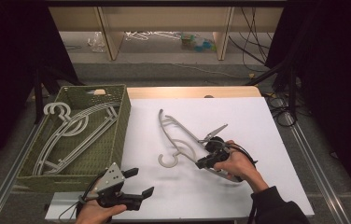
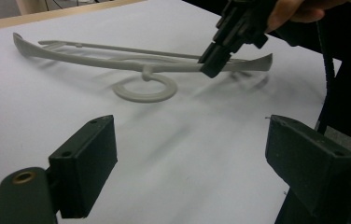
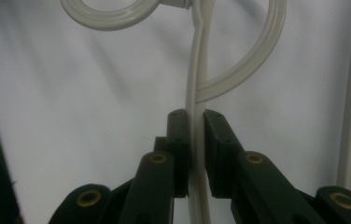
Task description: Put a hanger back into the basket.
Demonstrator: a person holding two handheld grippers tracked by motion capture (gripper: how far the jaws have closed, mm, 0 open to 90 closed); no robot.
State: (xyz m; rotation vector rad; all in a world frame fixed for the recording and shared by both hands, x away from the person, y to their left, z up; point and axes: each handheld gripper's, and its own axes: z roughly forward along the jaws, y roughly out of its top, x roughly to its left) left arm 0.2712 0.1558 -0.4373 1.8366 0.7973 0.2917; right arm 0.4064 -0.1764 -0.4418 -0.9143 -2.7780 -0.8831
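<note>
The right tongs [image 3: 196, 140] grip a pale hanger [image 1: 183, 137] lying mid-surface [image 1: 257, 186]. The left tongs [image 1: 141, 182] gape wide and empty near the front edge, beside a green basket [image 1: 120, 140] of hangers.

Pale grey plastic hanger [image 1: 179, 140] lies flat on my white sheet [image 1: 257, 121]; hook toward me; arm pinched in my right gripper [image 1: 209, 156].
</note>
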